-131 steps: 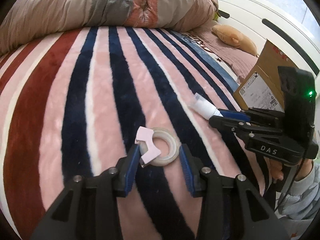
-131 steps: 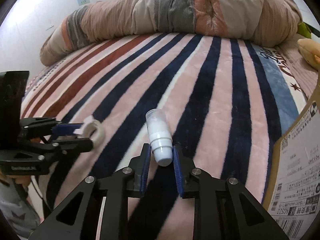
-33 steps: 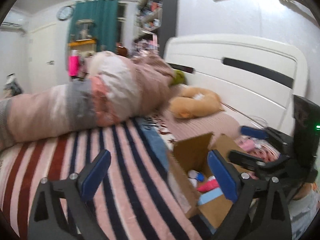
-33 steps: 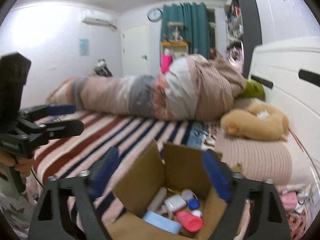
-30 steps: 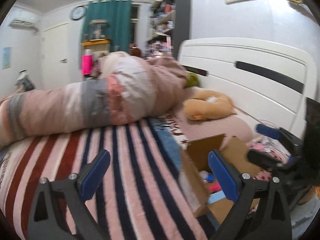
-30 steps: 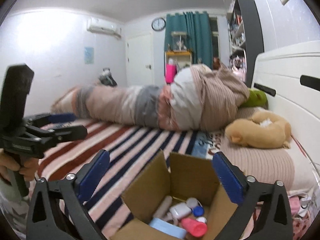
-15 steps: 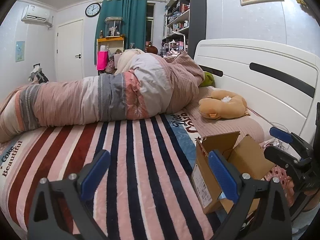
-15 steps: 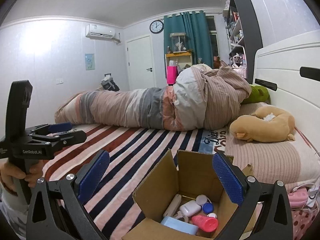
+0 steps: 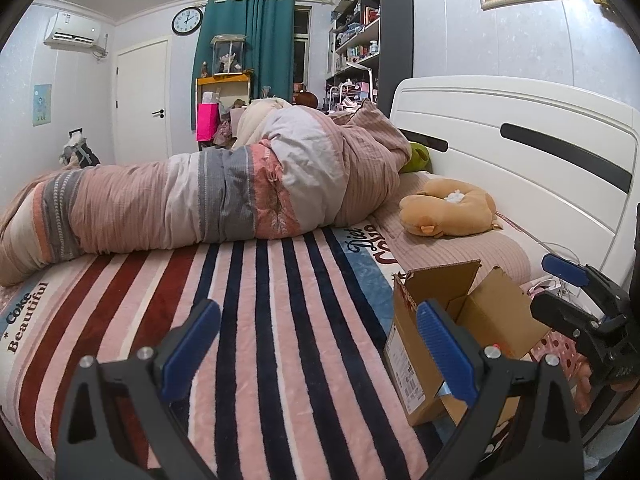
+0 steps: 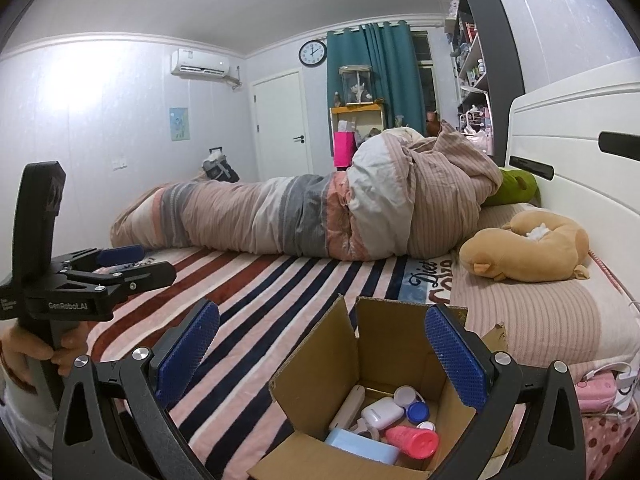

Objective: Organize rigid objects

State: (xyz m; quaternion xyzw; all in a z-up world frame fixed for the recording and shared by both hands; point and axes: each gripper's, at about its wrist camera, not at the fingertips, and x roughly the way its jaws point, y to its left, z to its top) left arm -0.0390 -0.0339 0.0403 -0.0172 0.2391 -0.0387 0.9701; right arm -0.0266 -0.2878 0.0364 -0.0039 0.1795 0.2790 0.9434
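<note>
Both grippers are up off the bed and holding nothing. The left gripper [image 9: 318, 346] has its blue pads spread wide, hanging over the striped blanket [image 9: 256, 320] near the bed's front edge. The right gripper [image 10: 322, 354] is spread just as wide, sitting right above the cardboard box [image 10: 316, 364], so you look straight down into it between the fingers.

The box sits on the bed close to the headboard [image 9: 520, 152] end, near the front edge, flaps open and sticking up. Inside there's a pile of the small rigid stuff: a pink bottle [image 10: 412, 442] lying on its side, a white case [image 10: 382, 412], a light blue container [image 10: 360, 446] at the front, a blue cap [image 10: 418, 411], a white lid [image 10: 405, 394] and a pale tube [image 10: 347, 406] leaning along the left wall. Can't really tell what's underneath them.

From the left wrist camera the box [image 9: 460, 332] is just right of the left gripper's right finger, and the right gripper [image 9: 576, 296] pokes in from the right edge beyond it.

Rest of the bed: a big rolled-up duvet [image 9: 208, 200] across the far side, a tan plush toy [image 9: 448, 210] on the pink sheet by the headboard, and a green pillow [image 10: 514, 186] tucked behind the duvet
</note>
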